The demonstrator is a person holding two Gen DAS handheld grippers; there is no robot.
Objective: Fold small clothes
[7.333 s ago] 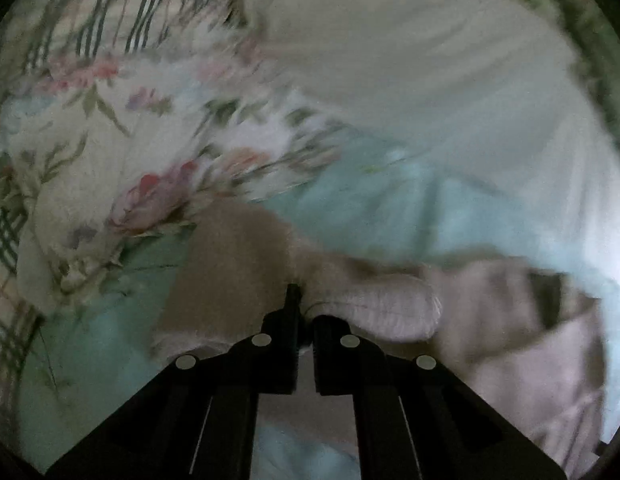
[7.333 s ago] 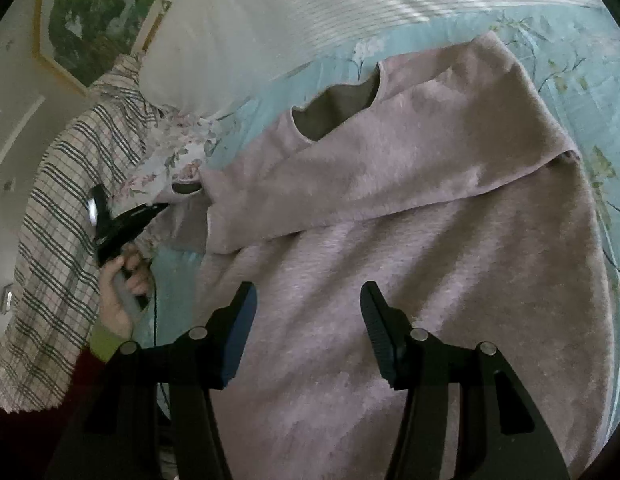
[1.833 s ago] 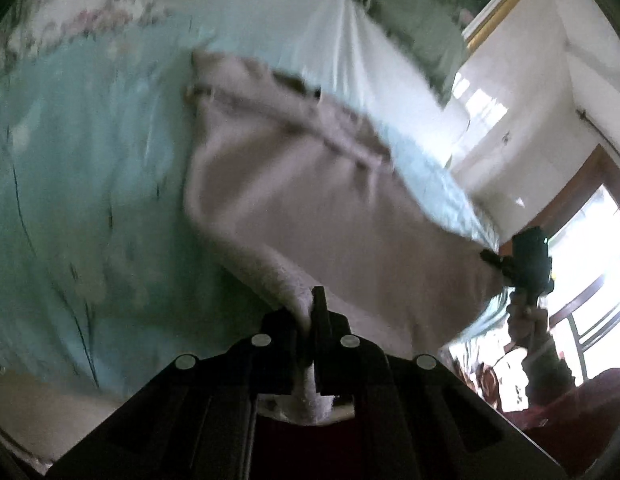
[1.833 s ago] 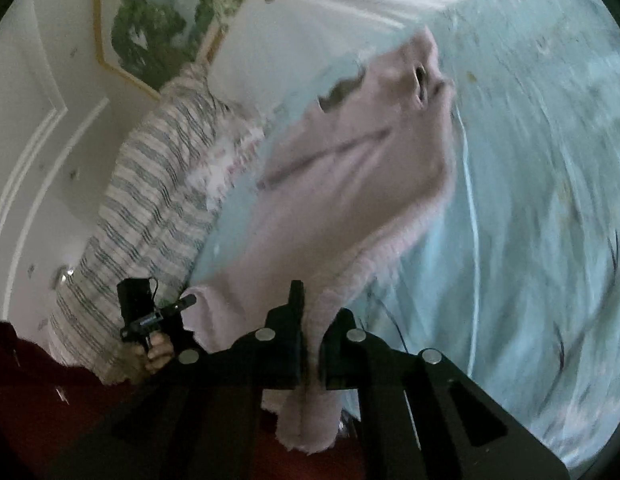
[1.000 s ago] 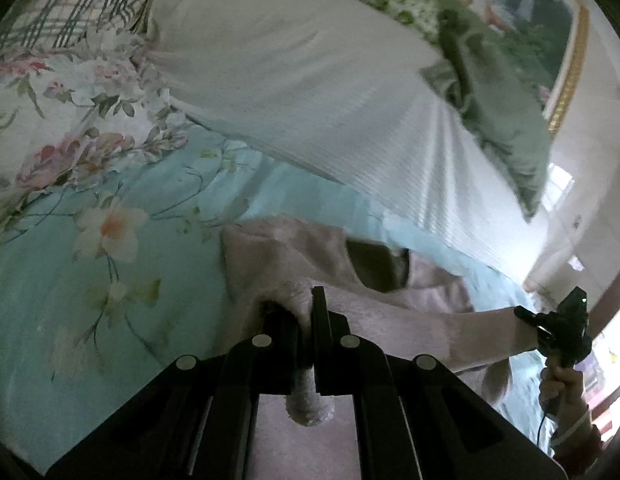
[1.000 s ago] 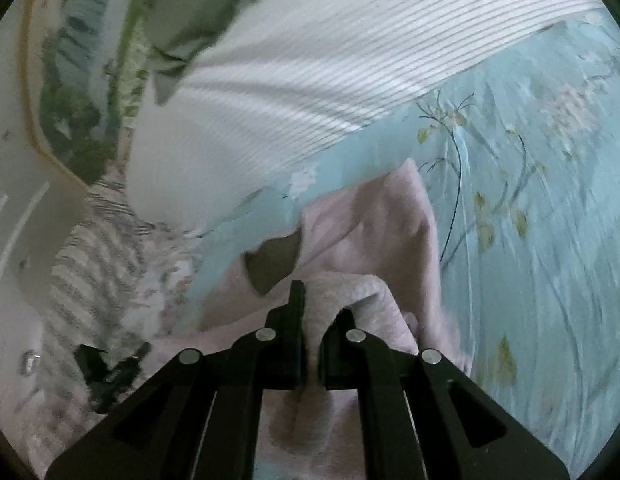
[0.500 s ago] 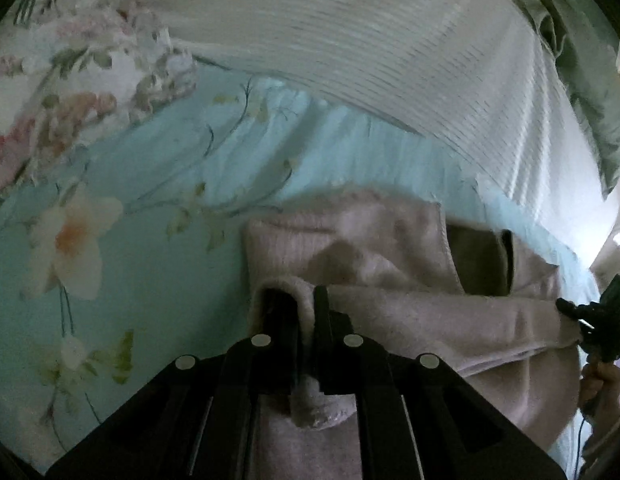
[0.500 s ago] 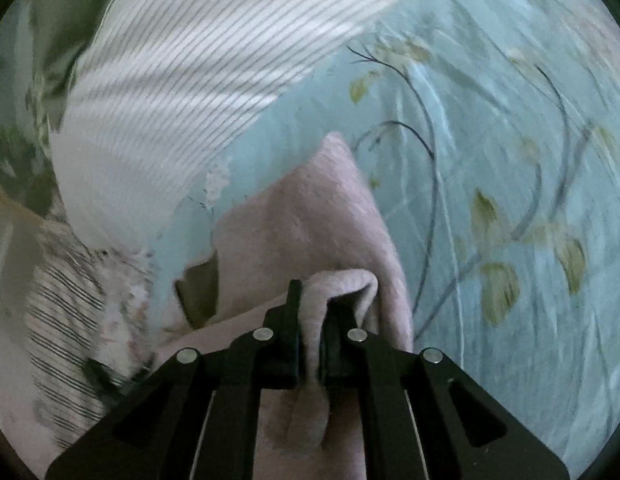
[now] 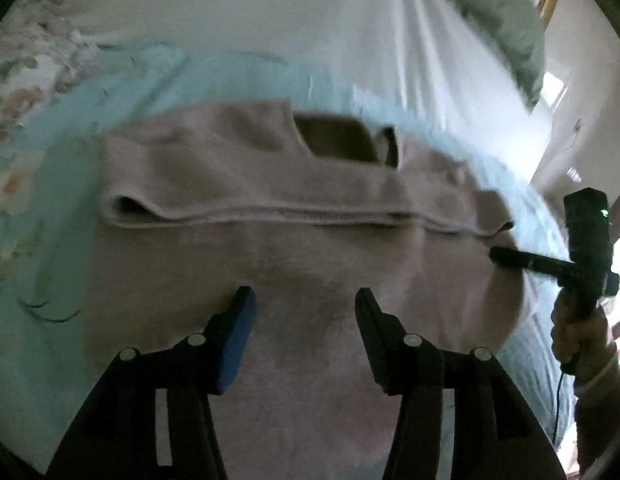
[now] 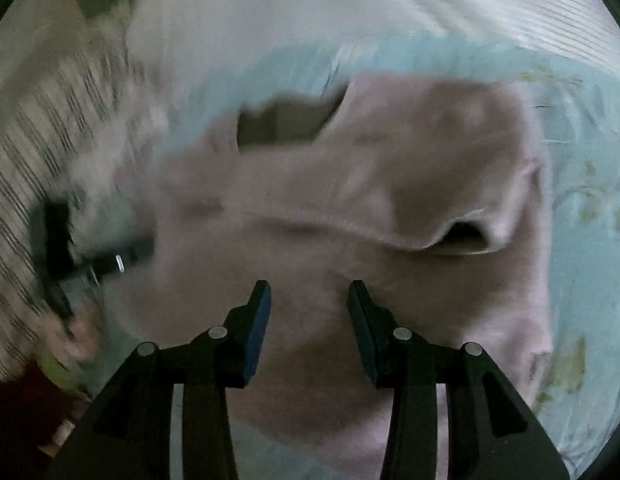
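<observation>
While hovering over folded sweater [image 9: 310, 248], both tongs [image 9: 304, 300] [image 10: 309, 294] apart (empty).

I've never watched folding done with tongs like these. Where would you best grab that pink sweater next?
Probably at the folded-over edge of the sweater, near its left end, where the cloth gapes open into a loop. Come from the left side with the open left gripper, low along the bedsheet, so one finger slides under.

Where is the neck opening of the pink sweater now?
In the left wrist view the neck opening sits at the far edge of the pink sweater, just above the folded hem and next to the white striped pillow.
</observation>
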